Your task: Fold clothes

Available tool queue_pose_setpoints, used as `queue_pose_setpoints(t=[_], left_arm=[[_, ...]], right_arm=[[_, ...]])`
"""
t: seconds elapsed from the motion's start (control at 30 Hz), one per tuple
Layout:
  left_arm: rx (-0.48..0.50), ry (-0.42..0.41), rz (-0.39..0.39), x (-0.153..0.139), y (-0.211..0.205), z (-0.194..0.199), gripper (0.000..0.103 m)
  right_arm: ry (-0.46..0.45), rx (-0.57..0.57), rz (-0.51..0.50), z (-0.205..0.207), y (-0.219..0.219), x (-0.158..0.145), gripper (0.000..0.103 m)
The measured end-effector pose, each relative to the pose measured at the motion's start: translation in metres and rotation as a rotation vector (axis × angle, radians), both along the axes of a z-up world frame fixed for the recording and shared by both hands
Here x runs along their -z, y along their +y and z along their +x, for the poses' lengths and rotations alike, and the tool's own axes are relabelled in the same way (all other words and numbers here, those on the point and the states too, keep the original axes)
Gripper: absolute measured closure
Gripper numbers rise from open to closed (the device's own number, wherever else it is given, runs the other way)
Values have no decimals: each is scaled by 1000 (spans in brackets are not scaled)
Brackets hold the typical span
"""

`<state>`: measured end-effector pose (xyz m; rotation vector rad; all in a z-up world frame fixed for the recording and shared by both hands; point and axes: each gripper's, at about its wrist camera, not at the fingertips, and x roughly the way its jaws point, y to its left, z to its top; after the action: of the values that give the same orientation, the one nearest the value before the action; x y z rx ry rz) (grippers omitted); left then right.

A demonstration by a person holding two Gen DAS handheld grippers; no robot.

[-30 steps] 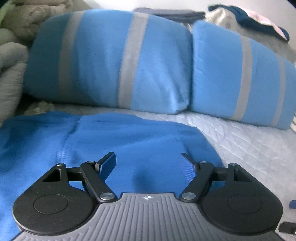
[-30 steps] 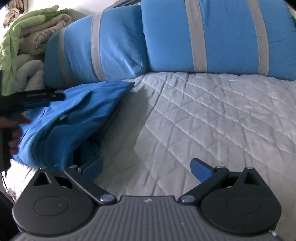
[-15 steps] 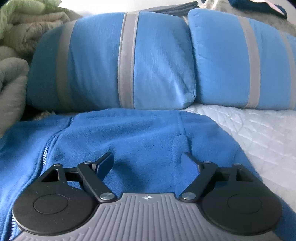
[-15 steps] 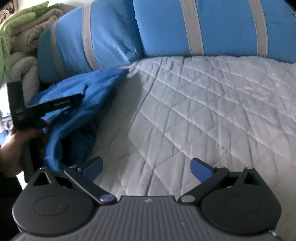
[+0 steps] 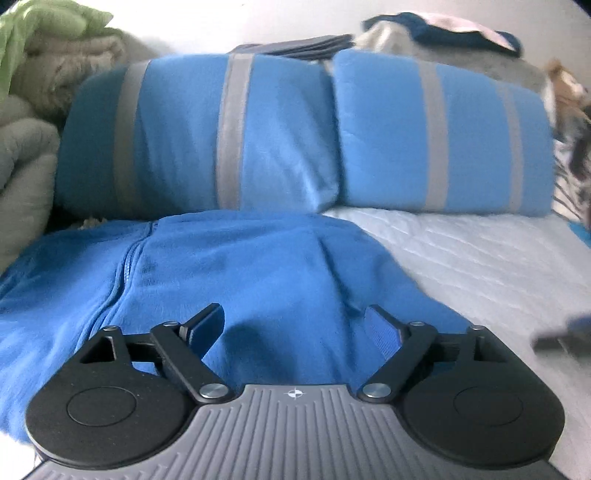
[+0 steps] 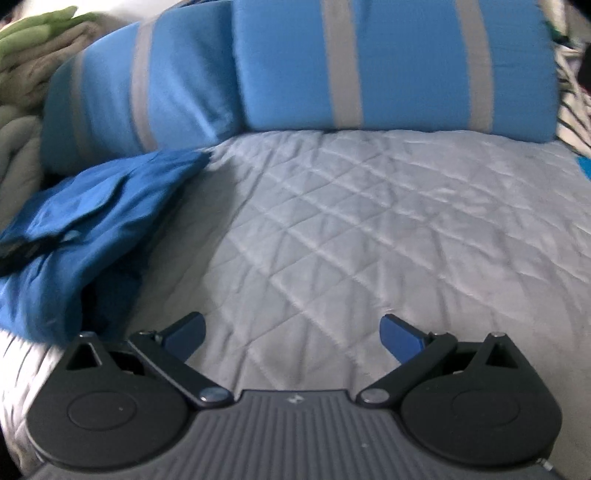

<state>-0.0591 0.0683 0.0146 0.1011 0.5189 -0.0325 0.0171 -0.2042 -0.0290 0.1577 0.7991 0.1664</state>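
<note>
A bright blue fleece jacket (image 5: 229, 273) with a zipper seam lies in a rumpled fold on the quilted bed. My left gripper (image 5: 293, 323) hovers low over its near edge, open, with fleece showing between the fingers but nothing clamped. In the right wrist view the same jacket (image 6: 92, 218) is heaped at the left side of the bed. My right gripper (image 6: 291, 332) is open over bare quilt, to the right of the heap and apart from it. A blurred dark piece of the right gripper (image 5: 561, 339) shows at the left wrist view's right edge.
Two blue pillows with grey stripes (image 5: 229, 140) (image 5: 439, 136) line the back of the grey quilted bedspread (image 6: 369, 229). Folded beige and green blankets (image 5: 40, 81) are stacked at the back left. More clothes (image 5: 443, 33) lie behind the pillows. Striped fabric (image 6: 572, 110) sits at the far right.
The left gripper has pulled back and risen a little, so more jacket and bed show. The right gripper swung right and back; the hand and left gripper have left its view. Both stayed open.
</note>
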Motion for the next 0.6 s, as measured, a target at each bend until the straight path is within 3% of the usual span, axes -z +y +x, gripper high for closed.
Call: queue_pose_setpoints(t=[0.2,0.33,0.47,0.6], left_arm=[[95,71,24,17,-28,-38,19],[35,85,22,38,-38,-34,11],[-27,146,126,54,-64,-39,5],[-135,181,-16,59,-61,-38,4]], right_arm=[[18,90,8,3,-15,1,1],[35,119,9,5,-20,4,1],[42,104,-31,5,-17,6,1],[46,92,-56,5,-14,7,1]])
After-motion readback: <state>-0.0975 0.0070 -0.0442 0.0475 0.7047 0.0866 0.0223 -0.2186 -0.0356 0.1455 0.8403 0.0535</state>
